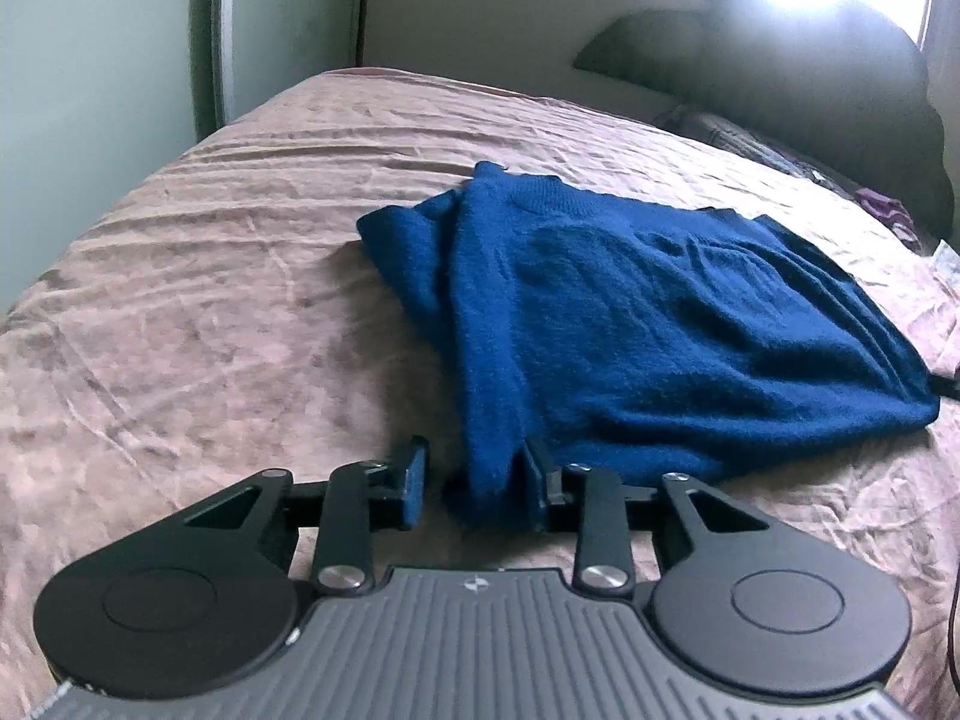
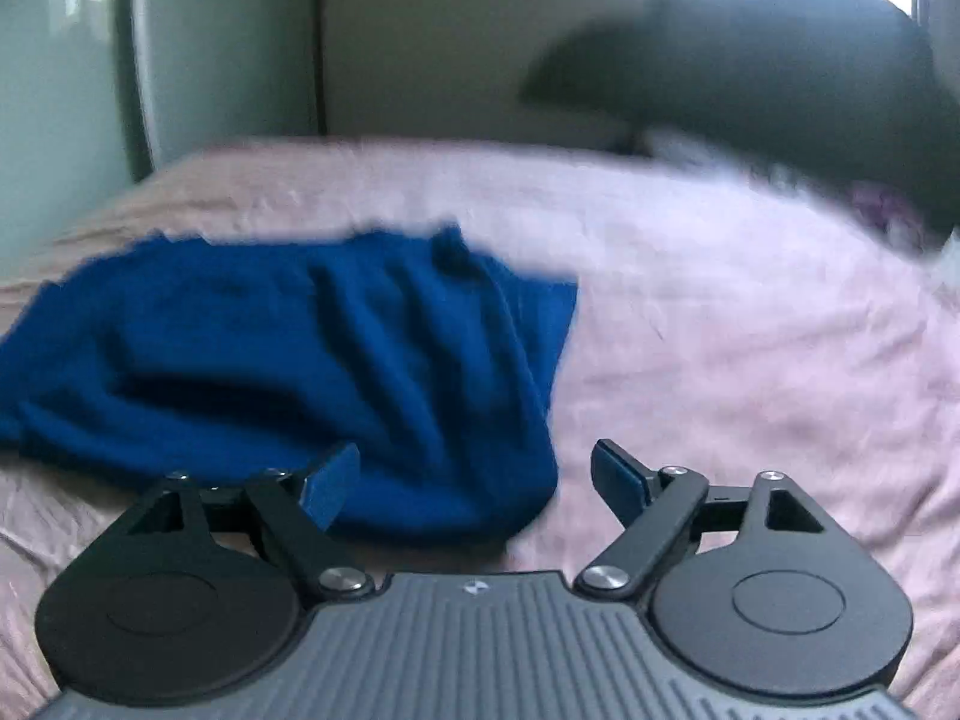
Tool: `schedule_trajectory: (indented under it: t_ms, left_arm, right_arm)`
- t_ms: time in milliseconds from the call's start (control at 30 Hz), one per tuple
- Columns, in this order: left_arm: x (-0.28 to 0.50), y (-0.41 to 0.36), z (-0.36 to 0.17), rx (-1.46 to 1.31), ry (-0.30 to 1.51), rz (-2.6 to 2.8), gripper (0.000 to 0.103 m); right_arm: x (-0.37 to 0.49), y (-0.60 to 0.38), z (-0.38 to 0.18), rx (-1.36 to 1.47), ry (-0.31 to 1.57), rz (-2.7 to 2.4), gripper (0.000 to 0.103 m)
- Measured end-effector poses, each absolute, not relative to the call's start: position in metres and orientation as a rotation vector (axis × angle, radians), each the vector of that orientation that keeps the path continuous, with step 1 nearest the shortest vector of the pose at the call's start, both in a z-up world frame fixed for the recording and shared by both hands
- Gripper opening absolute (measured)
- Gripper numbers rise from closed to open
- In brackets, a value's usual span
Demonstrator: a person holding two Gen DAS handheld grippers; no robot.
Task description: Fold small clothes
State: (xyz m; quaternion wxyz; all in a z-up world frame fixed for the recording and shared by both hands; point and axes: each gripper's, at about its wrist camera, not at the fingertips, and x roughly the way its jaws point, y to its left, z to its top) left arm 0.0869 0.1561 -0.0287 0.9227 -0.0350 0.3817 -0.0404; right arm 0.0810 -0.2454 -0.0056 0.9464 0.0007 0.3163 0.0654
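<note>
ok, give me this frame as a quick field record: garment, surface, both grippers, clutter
garment: blue knit sweater, partly folded, lying rumpled
surface: bed with pink bedspread
left gripper: jaws open, a fold at the sweater's near edge between the fingers, not clamped
right gripper: open wide, sweater's near corner between the fingers
clutter: dark pillows at the far side, purple cloth beside them
image quality: right wrist view motion-blurred

My left gripper (image 1: 474,477) low, level, fingers parted with a moderate gap, not clamped. My right gripper (image 2: 474,480) low too, fingers spread wide, holding nothing.
</note>
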Motion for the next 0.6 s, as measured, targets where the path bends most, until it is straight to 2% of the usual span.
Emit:
schedule_trajectory:
  t_ms: [100, 167, 200, 233, 300, 400, 433, 500, 600]
  left_arm:
    - [0.086, 0.151, -0.028, -0.061, 0.781, -0.084, 0.037]
    - [0.083, 0.152, -0.024, -0.064, 0.778, -0.086, 0.039]
    - [0.082, 0.154, -0.022, -0.067, 0.776, -0.086, 0.046]
    - [0.082, 0.155, -0.019, -0.067, 0.772, -0.080, 0.055]
    - [0.084, 0.162, -0.012, -0.068, 0.752, -0.065, 0.067]
    - [0.097, 0.174, 0.000, -0.112, 0.731, -0.057, 0.075]
    - [0.103, 0.176, 0.003, -0.134, 0.730, -0.072, 0.081]
    - [0.117, 0.182, 0.007, -0.176, 0.730, -0.115, 0.089]
    - [0.145, 0.189, 0.006, -0.207, 0.753, -0.140, 0.090]
  right_arm:
    - [0.084, -0.237, -0.008, 0.100, 0.686, 0.312, 0.087]
    - [0.098, -0.222, -0.025, 0.022, 0.771, 0.287, 0.087]
    - [0.098, -0.212, -0.030, -0.054, 0.780, 0.233, 0.087]
    - [0.095, -0.203, -0.030, -0.110, 0.756, 0.203, 0.087]
    - [0.082, -0.185, -0.017, -0.165, 0.664, 0.205, 0.087]
    - [0.073, -0.159, 0.007, -0.160, 0.556, 0.286, 0.087]
    - [0.071, -0.149, 0.012, -0.177, 0.530, 0.303, 0.087]
    - [0.064, -0.122, 0.020, -0.276, 0.474, 0.335, 0.087]
    - [0.042, -0.078, 0.019, -0.462, 0.393, 0.379, 0.087]
